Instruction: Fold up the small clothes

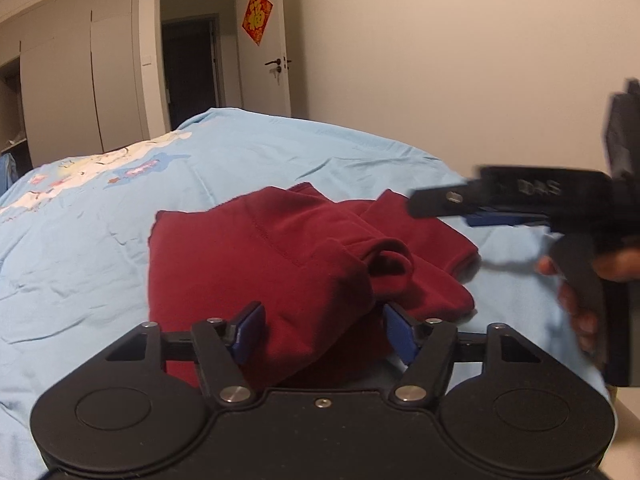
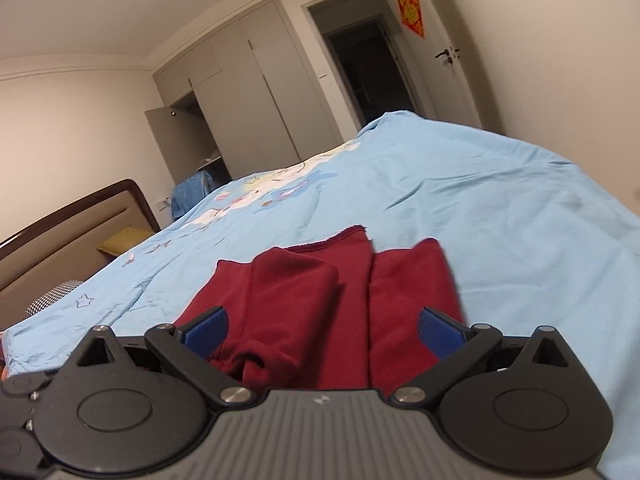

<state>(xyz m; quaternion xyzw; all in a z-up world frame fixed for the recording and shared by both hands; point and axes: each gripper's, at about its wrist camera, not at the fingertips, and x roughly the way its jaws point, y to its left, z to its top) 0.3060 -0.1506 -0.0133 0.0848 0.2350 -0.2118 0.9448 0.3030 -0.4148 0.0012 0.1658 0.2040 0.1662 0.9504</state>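
Garment (image 1: 260, 264) on bed | left tongs (image 1: 324, 332) agape | right tongs (image 2: 324, 332) agape

— How's my left gripper (image 1: 324, 330) sitting?

— I see its two blue pads spread wide, nothing clamped between them. It points forward and level, held low.

— And my right gripper (image 2: 324, 330)?

— In its own camera the blue pads stand wide apart too, with nothing pinched. From the left wrist view I catch it side-on at the right edge, blurred, its fingers (image 1: 448, 200) reaching leftward.

— Can I see what's holding it?

— Yes, my right hand (image 1: 576, 288) is wrapped around the black grip below the body, fingers curled on the handle. My left hand is out of view.
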